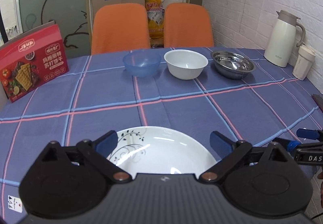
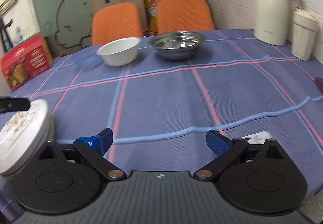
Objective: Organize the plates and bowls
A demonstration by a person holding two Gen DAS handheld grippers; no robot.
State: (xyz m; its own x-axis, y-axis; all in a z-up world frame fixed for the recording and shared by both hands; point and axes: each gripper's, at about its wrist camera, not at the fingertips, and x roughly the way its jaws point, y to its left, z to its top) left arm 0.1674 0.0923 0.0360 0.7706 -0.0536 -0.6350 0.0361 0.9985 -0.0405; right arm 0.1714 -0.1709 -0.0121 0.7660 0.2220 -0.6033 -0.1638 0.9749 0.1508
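A white plate with a black vine pattern point(image 1: 161, 155) lies at the near edge of the table. My left gripper point(image 1: 163, 143) hovers over it, open, its blue fingertips spread to either side of the plate. In the right wrist view that plate point(image 2: 22, 133) shows at the far left, looking tilted, with a greenish rim under it. My right gripper point(image 2: 160, 141) is open over bare cloth to the plate's right. At the far side stand a blue plastic bowl point(image 1: 142, 63), a white bowl point(image 1: 185, 64) and a steel bowl point(image 1: 233, 64) in a row.
A red cracker box point(image 1: 33, 62) stands at the far left. A cream thermos jug point(image 1: 282, 40) and a lidded cup point(image 1: 303, 62) sit by the brick wall on the right. Two orange chairs point(image 1: 121, 28) are behind the table. A small card point(image 2: 256, 136) lies near the front edge.
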